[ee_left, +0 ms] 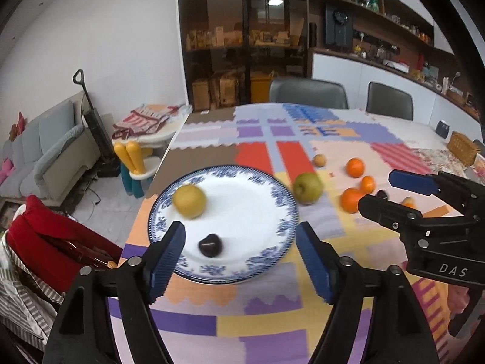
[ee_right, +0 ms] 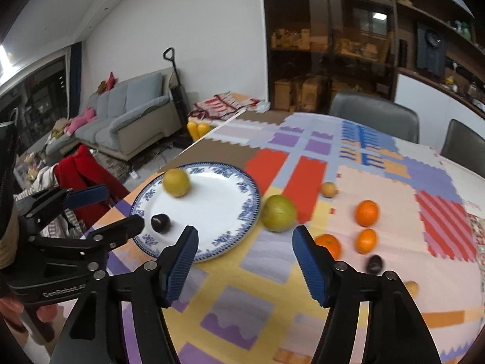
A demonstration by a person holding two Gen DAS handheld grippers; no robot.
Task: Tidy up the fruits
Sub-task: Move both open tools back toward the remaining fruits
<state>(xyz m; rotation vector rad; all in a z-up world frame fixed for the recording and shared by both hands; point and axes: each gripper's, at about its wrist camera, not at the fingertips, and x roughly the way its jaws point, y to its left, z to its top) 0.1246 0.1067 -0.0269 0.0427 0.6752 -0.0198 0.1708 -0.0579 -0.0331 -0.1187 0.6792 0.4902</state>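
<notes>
A blue-patterned white plate [ee_right: 212,233] sits near the left edge of a table [ee_right: 272,318] covered in a bright patchwork cloth. On the plate lie one yellow pear [ee_right: 176,182] at its far rim and one dark plum [ee_right: 160,222] at its near rim.

Both tools are released and empty. The left hand-held gripper [ee_left: 241,257] hangs over the plate's near rim; the right hand-held gripper [ee_right: 244,262] hangs just right of the plate.

Off the plate, to its right, wait seven fruits: one green apple [ee_right: 278,217] just beside the rim, three oranges [ee_right: 367,213] farther right, one small brown fruit [ee_right: 329,189] beyond the apple, a second dark plum [ee_right: 374,264] and a small tan fruit [ee_right: 411,288] nearest the camera.

The apple looks like the natural next pick. It is round and likely to roll, so the jaws should straddle its widest part and close gently, then set it on a bare patch of plate, clear of the pear.
</notes>
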